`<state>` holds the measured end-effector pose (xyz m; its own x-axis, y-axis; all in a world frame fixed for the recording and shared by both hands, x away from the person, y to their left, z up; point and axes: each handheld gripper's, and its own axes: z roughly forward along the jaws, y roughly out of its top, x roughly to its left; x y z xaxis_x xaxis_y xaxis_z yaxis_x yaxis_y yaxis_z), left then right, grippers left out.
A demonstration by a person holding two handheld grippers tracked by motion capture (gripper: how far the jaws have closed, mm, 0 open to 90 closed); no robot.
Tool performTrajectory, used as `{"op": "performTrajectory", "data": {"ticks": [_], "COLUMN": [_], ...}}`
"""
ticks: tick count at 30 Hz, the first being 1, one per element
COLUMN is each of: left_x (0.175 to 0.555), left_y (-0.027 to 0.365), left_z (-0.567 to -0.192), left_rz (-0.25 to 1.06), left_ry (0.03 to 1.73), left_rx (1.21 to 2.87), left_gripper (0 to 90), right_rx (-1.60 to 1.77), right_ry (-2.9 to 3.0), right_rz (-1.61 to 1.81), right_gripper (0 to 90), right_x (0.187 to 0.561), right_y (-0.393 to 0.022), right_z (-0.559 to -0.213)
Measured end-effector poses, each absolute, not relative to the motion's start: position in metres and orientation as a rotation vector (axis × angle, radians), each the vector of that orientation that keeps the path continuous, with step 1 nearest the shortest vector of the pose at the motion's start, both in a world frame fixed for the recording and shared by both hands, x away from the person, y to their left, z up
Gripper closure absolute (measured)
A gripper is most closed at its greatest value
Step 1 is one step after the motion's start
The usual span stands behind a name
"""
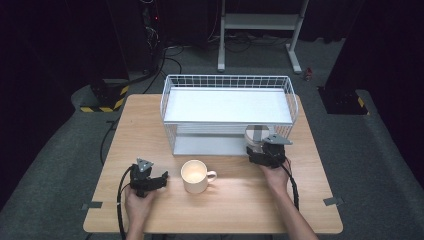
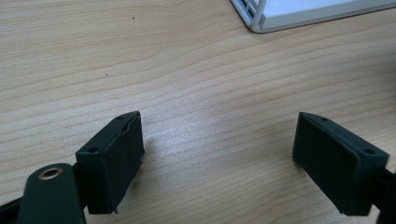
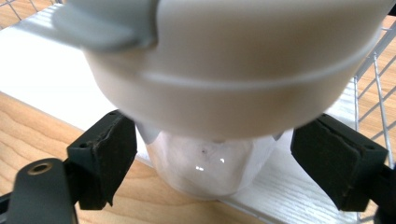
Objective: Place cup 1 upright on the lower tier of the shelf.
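Note:
A clear jar [image 1: 256,136] with a pale lid and a grey tab stands at the front right corner of the white wire rack [image 1: 227,80], on its lower shelf. My right gripper [image 1: 260,152] reaches it from the near side. In the right gripper view the jar's lid [image 3: 233,70] looms close and the clear body sits between the jaws of my right gripper [image 3: 215,163], with a narrow gap at each pad, so it is open. A cream mug [image 1: 194,176] stands mid-table, handle to the right. Left of it, my left gripper [image 1: 162,181] rests open over bare wood, as the left gripper [image 2: 219,154] view confirms.
The rack has a white upper shelf [image 1: 227,105] and a lower shelf [image 1: 210,146]; its corner [image 2: 280,18] lies ahead of the left gripper. The wooden table [image 1: 235,205] has free room along its front and left. A white stand [image 1: 260,22] and cables are on the floor behind.

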<state>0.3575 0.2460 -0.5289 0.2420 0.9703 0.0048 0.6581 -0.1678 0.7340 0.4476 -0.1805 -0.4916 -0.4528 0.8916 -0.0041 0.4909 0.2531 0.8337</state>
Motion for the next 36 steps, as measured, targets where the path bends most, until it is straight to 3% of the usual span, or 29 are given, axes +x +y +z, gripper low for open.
{"op": "performTrajectory", "data": {"ticks": [15, 36], "left_x": [0.357, 0.358], "left_y": [0.246, 0.246], "left_z": [-0.529, -0.529], "left_rz": [0.654, 0.655], "left_ry": [1.485, 1.485], "left_rx": [1.904, 1.905], "left_gripper": [16.8, 16.8], "right_rx": [1.252, 1.287], "right_ry": [2.039, 2.032], "right_rz": [1.086, 1.047], "right_gripper": [25.6, 31.1], "right_x": [0.434, 0.447], "right_y": [-0.184, -0.178], "right_z": [-0.497, -0.499]}}
